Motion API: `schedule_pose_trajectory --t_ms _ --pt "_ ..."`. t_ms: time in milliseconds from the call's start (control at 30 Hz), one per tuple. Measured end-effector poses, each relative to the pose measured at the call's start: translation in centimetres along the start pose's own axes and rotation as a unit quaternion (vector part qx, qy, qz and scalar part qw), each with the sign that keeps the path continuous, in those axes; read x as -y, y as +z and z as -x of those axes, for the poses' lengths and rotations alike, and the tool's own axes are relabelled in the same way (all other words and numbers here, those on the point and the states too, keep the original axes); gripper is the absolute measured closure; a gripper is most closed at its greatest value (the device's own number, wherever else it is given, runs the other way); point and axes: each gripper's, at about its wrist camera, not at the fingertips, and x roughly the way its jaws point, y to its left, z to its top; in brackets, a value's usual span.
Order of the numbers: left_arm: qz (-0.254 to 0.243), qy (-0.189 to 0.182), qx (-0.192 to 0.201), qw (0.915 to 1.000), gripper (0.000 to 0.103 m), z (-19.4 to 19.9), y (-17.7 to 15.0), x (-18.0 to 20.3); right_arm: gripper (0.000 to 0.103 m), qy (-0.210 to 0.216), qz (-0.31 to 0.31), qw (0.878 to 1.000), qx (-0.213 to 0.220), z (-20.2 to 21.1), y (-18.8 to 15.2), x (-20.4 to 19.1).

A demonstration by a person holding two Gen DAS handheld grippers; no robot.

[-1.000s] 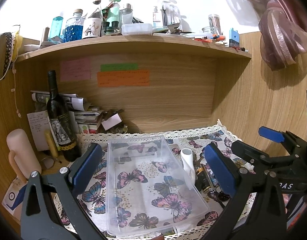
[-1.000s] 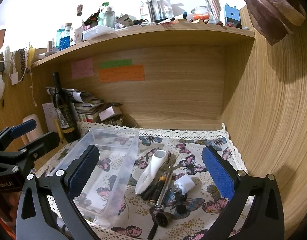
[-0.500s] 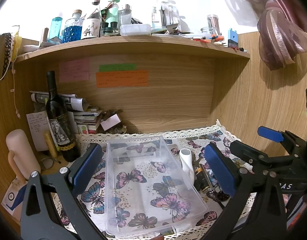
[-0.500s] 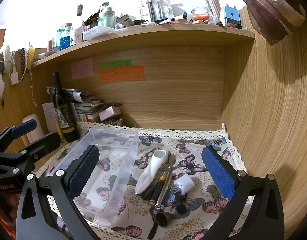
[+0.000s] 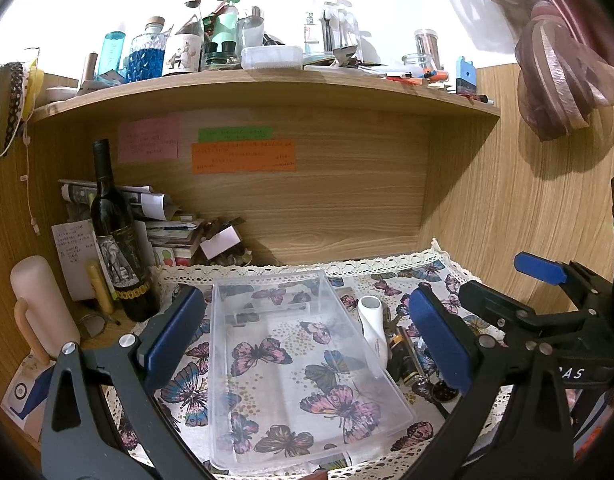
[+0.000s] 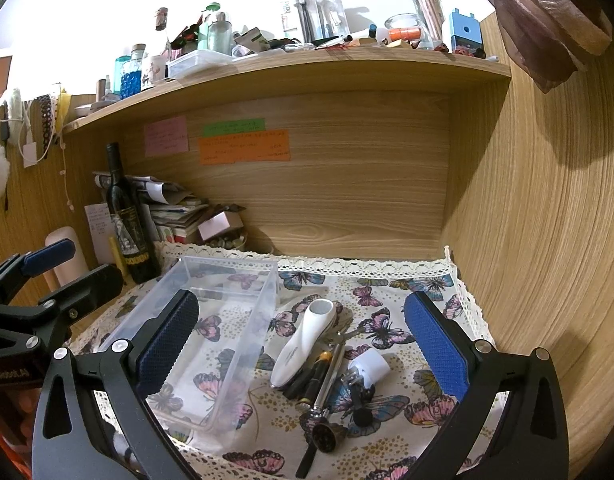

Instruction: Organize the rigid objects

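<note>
A clear plastic bin lies empty on the butterfly cloth; it also shows in the right wrist view. Right of it is a pile of small things: a white handheld device, a black and yellow pen, a metal tool with keys, a small white cap. The white device also shows in the left wrist view. My left gripper is open over the bin. My right gripper is open over the pile, empty.
A wine bottle stands at the back left beside stacked papers. A pink cylinder stands at the far left. A wooden wall closes the right side. A cluttered shelf hangs overhead.
The left wrist view has shifted very slightly. Both grippers stay open and nothing on the cloth has moved.
</note>
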Motion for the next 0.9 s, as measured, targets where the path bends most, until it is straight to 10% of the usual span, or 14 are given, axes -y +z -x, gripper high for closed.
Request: schedule_pose_trajectory --t_ms 800,900 --pt "0.025 -0.038 -0.030 0.9985 0.000 -1.7 -0.6 -1.9 0.000 -0.004 0.002 1.000 -0.006 -0.6 -0.1 0.0" --pt "0.046 -0.038 -0.054 0.9967 0.015 -2.7 -0.9 -3.5 0.006 -0.009 0.000 1.000 -0.014 -1.2 -0.2 0.3"
